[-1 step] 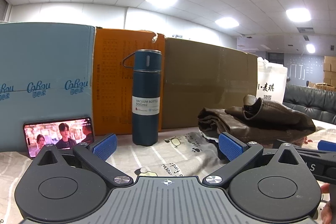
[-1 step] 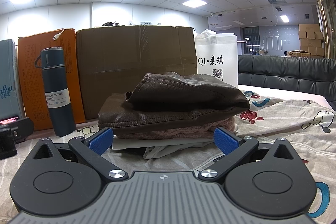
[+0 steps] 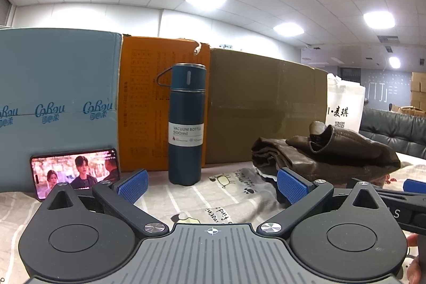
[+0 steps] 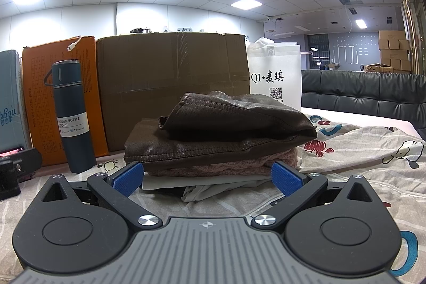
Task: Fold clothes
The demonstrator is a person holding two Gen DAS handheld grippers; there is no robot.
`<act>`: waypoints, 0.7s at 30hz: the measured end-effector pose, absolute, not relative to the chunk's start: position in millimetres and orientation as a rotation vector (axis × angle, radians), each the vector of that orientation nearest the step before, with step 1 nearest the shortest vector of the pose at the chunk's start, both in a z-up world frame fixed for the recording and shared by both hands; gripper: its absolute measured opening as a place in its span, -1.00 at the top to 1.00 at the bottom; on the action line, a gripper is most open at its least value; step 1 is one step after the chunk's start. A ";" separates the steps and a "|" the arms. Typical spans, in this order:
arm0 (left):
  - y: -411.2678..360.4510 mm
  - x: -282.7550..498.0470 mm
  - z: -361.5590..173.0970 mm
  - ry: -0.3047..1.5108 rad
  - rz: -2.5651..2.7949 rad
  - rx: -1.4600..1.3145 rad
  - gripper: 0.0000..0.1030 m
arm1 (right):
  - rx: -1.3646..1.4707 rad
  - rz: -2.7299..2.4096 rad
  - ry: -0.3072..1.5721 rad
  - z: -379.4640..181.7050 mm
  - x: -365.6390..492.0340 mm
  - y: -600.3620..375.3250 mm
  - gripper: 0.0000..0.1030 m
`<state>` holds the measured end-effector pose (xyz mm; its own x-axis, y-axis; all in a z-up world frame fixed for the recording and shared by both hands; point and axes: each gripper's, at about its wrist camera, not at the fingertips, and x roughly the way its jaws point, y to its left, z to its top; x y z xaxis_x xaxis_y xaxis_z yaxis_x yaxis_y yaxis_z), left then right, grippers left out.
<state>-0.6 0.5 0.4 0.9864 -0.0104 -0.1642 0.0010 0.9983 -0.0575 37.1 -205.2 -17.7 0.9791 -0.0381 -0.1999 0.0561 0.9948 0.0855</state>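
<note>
Bystanders noted along the back edge.
We saw a vacuum bottle (image 3: 187, 124) upright before an orange box (image 3: 143, 108); phone (image 3: 76, 172) propped leftward.

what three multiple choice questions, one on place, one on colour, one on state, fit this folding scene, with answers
1. Where does the bottle stand?
A. in front of the orange box
B. on top of the clothes pile
C. on the sofa

2. What colour is the top garment of the pile?
A. white
B. dark brown
C. bright green

3. How are the right tongs?
A. shut on the bottle
B. shut on a garment
C. open and empty

Answers:
1 A, the bottle stands upright on the cloth with the orange box right behind it.
2 B, a dark brown leather-like piece lies over a pink knit and white layers.
3 C, the blue pads stand wide apart, short of the pile.
</note>
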 end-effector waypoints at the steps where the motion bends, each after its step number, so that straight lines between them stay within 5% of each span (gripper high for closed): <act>1: 0.6 -0.8 0.6 0.163 -0.009 -0.062 -1.00 | 0.093 -0.047 0.197 -17.6 37.0 -205.0 -1.00; 21: 0.1 -0.5 -0.6 0.167 -0.004 -0.048 -1.00 | 0.091 -0.047 0.196 -17.8 37.1 -204.9 -1.00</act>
